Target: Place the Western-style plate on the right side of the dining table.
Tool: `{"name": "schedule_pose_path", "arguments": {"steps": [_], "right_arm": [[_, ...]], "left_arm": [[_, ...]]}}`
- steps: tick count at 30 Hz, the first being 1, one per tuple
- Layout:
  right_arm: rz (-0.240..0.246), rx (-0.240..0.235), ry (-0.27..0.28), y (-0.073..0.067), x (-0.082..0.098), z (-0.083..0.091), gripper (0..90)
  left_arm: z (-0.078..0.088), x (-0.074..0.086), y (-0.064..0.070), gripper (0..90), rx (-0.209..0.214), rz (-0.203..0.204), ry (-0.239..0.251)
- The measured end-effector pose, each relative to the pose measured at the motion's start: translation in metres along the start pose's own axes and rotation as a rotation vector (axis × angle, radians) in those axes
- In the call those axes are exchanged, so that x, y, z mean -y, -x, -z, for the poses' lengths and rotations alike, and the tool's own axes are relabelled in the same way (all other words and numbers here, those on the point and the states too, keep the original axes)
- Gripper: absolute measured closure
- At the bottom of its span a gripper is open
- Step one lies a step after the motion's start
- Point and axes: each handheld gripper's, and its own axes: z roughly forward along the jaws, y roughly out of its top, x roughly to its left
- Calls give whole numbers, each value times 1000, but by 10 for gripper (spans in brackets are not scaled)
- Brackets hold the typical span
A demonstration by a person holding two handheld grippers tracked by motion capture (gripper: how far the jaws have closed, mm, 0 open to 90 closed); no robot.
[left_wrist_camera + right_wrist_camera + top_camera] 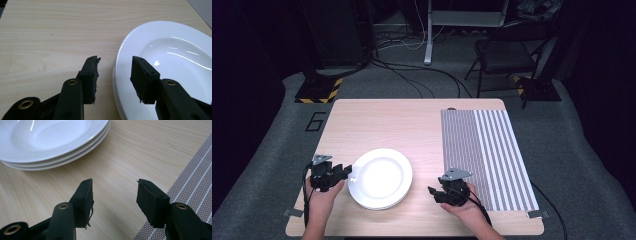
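Stack of white plates [380, 178] sits near the left front of the wooden table [412, 125]; the right gripper view shows three rims [82, 147] nested one on another. Glazed ceramic by the look: hard, stiff, slick, likely to chip if knocked, and heavy as a stack.

My left gripper [346, 171] hangs at the stack's left edge, jaws apart with nothing pinched; one pad over the rim [120, 65], the other over bare wood. My right gripper [434, 193] hangs over the table between plates and striped placemat [492, 155], jaws apart and empty.

Best hold, I judge: the top plate's broad rim, one pad above and one below (a pinch on glaze could slide).

Top plate holds nothing; placemat bare
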Motion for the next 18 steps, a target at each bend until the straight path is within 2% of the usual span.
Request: {"name": "schedule_pose_path", "arguments": {"steps": [5, 8, 10, 12, 14, 18], "right_arm": [[-9, 2, 16, -1, -9, 0, 481], [-42, -2, 23, -2, -18, -3, 498], [-53, -3, 27, -2, -22, -5, 502], [-53, 2, 34, -3, -27, -9, 507], [-61, 6, 35, -4, -30, -13, 506], [-47, 19, 55, -5, -37, -19, 511]], "left_arm": [[7, 9, -4, 626, 53, 43, -4], [9, 14, -7, 677, 96, 67, 5], [9, 17, -8, 702, 123, 104, 8], [9, 18, -10, 711, 139, 121, 2], [9, 19, -9, 721, 151, 127, -1], [10, 23, -10, 748, 168, 136, -8]]}}
